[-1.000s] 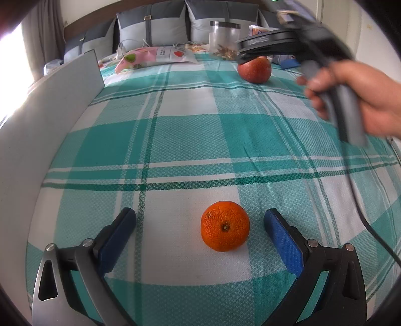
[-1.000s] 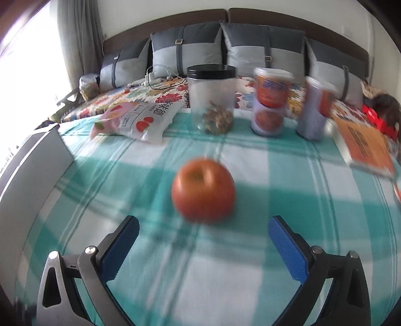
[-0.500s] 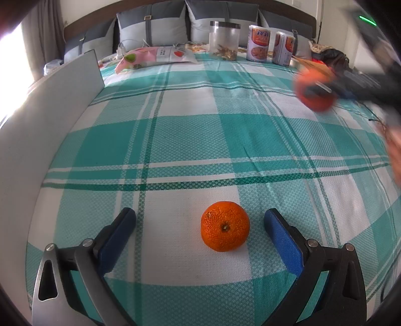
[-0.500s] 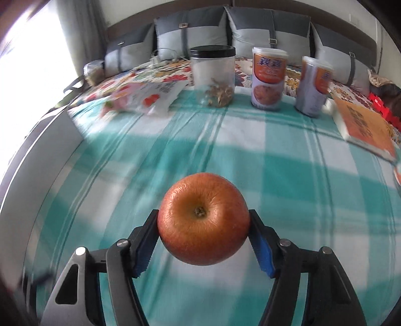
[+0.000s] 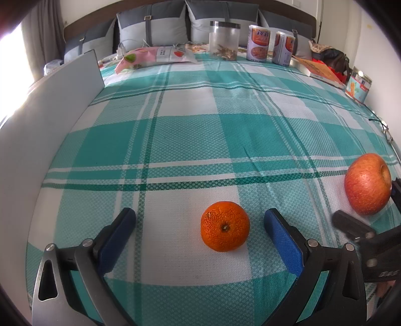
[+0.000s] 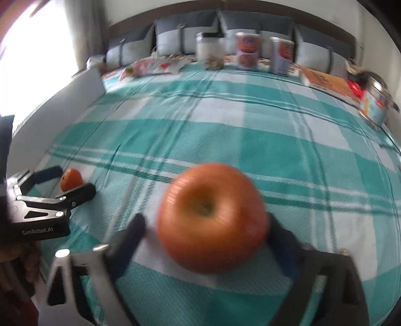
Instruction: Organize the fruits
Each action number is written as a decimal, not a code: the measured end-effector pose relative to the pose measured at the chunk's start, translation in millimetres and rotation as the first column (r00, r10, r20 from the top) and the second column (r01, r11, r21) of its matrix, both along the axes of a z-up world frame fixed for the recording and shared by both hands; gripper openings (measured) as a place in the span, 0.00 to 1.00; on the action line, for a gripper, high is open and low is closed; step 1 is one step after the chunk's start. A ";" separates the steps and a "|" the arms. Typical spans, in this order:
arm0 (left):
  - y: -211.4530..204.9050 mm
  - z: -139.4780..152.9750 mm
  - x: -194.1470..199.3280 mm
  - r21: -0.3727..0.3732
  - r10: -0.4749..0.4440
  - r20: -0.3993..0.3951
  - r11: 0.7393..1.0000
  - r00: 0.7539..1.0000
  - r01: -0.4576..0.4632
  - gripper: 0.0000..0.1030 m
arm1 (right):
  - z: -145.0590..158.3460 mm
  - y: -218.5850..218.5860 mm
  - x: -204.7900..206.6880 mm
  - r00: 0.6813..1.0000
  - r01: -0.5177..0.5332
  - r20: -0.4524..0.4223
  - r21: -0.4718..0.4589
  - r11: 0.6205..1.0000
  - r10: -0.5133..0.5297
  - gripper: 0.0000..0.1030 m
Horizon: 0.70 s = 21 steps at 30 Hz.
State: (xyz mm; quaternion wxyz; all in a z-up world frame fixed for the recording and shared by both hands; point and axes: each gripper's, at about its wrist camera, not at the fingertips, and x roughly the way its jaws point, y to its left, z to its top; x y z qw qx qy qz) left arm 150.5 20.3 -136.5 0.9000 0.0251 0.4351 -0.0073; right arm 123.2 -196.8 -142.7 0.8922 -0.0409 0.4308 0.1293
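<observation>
Round red apple [image 6: 213, 218] carried over from the far jars, right gripper [image 6: 205, 240] jaws just opened wide around it beside left gripper [image 5: 200, 235], open astride dimpled orange mandarin [image 5: 224, 226]; release step, next: back off.

A bed [image 5: 190, 130] fills the room, spread with a teal and white plaid cover. At its head stands a dark brown headboard [image 5: 82, 25] with grey two-tone pillows [image 5: 153, 30] leaning on it. The wall [image 5: 335, 15] above is white. A white panel [image 5: 50, 105] runs along the bed's left side. Beyond it a window [image 5: 15, 62] lets in strong daylight, blown out white, with a grey curtain [image 5: 42, 32] hanging beside it. Along the far end of the bed stand a clear jar [image 5: 224, 40], two cans [image 5: 259, 42], a snack bag [image 5: 155, 56] and an orange book [image 5: 320, 70].
</observation>
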 end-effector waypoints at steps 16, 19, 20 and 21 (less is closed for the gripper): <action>-0.1 0.1 -0.2 0.000 0.000 0.000 1.000 1.000 0.000 1.00 | -2.6 3.1 0.0 1.000 -0.002 0.005 -0.021 1.000 0.003 1.00; -0.1 0.1 -0.2 0.000 0.000 0.000 1.000 1.000 0.000 1.00 | -2.8 3.1 -0.3 1.000 -0.003 0.005 -0.021 1.000 0.003 1.00; -0.3 0.0 -0.2 0.000 0.000 0.000 1.000 1.000 0.000 1.00 | -2.9 3.1 -0.4 1.000 -0.002 0.005 -0.021 1.000 0.003 1.00; -0.2 0.0 -0.2 0.000 0.000 0.000 1.000 1.000 0.000 1.00 | -2.7 3.0 0.2 1.000 -0.002 0.005 -0.021 1.000 0.003 1.00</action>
